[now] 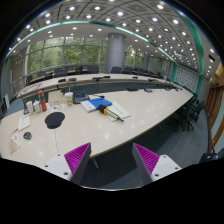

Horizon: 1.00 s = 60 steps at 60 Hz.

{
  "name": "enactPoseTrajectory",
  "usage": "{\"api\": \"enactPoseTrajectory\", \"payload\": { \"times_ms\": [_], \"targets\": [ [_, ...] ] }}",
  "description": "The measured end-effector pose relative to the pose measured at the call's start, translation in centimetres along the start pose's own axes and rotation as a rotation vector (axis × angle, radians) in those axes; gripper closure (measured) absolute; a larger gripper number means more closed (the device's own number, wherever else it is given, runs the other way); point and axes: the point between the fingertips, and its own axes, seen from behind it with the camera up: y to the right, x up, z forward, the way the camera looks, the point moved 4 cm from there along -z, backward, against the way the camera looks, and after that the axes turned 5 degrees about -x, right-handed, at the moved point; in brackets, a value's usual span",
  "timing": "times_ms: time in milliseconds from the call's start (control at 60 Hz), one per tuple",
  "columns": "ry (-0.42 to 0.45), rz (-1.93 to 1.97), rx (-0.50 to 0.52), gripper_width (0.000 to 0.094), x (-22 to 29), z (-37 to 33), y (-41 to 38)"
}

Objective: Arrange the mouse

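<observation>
While hand-held gripper (110,160) gapes — table (130,115) beyond.

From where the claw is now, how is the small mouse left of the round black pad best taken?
Likely by its two flanks, from above: the mouse lies low and flat on the table, far ahead and left of the open claw, near the round black pad. Which way it points is too small to tell; check nearer.
</observation>
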Motion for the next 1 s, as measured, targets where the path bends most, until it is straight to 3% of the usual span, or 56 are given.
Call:
{"api": "enactPoseTrajectory", "payload": {
  "times_ms": [333,700,1000],
  "targets": [
    [-0.062,-0.123,0.04,0.0079,-5.6,1.3,-9.5],
    [-0.089,-0.224,0.286,0.0083,-12.4,0.3,-35.9],
    [-0.046,-0.24,0.419,0.0084,-12.0,4.8,-55.2]
  ]
}}
